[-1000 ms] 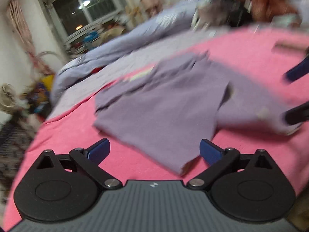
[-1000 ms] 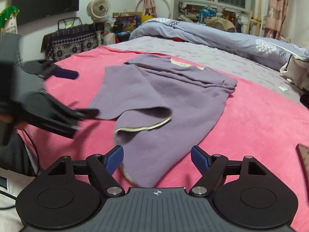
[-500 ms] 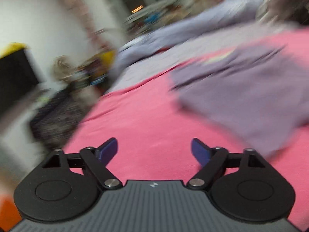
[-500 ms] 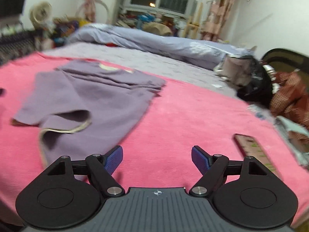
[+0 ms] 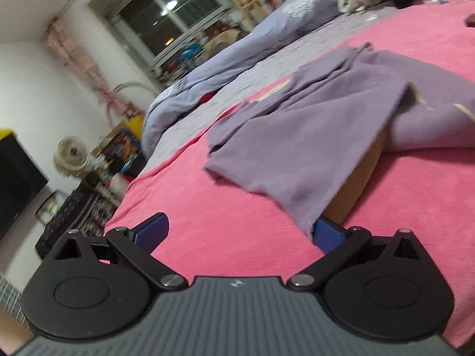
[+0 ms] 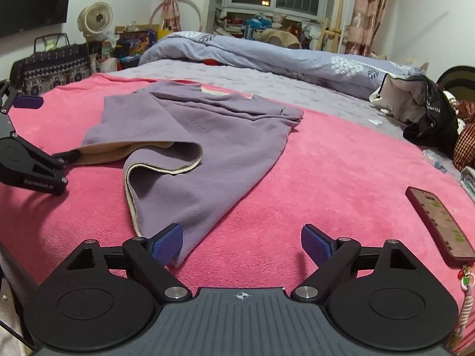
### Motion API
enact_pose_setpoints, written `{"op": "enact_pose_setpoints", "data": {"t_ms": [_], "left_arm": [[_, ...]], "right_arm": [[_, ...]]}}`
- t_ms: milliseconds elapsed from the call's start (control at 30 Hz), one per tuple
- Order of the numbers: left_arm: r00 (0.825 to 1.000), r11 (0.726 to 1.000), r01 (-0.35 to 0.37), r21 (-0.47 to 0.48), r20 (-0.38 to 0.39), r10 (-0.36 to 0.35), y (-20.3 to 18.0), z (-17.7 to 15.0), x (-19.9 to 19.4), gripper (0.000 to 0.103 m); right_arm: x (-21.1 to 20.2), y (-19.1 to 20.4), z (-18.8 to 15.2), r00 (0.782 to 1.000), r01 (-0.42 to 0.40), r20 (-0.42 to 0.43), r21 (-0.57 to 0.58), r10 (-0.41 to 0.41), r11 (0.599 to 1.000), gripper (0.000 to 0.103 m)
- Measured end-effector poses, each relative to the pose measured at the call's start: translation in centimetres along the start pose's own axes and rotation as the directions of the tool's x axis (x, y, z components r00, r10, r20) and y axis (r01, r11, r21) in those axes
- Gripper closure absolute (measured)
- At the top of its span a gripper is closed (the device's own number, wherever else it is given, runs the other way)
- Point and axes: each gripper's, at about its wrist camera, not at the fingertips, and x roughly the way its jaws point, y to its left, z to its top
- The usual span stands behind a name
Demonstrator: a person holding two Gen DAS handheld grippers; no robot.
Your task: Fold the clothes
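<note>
While the purple garment [image 6: 190,136] lies half-folded on the pink blanket [image 6: 326,178], the left gripper [image 5: 237,234] and right gripper [image 6: 242,241] sit at its near hem, fingers spread.

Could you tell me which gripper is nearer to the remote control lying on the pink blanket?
Right. The right gripper sits open with the remote control just off its right finger; the left gripper is open across the purple garment, at its far-side edge.

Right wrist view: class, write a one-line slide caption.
Open right tongs at the near hem of a purple garment on a pink blanket; open left tongs at its left edge.
</note>
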Motion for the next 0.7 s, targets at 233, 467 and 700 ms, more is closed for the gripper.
{"op": "enact_pose_setpoints", "data": {"t_ms": [233,467,700], "left_arm": [[0.996,0.992,-0.091,-0.086,-0.023,0.089,1.9,0.7,1.0,0.0],[0.979,0.947,-0.183,-0.264,-0.141,0.15,7.0,0.3,3.1,0.02],[0.989,0.968,-0.122,-0.217,-0.112,0.1,6.4,-0.9,3.1,0.016]], "right_arm": [[-0.2,0.4,0.1,0.999,-0.033,0.019,0.025,0.032,0.999,0.014],[-0.7,0.9,0.2,0.997,-0.059,0.051,0.017,0.058,0.998,0.008],[-0.3,1.8,0.4,0.996,-0.076,0.046,0.013,0.075,0.997,0.008]]}}
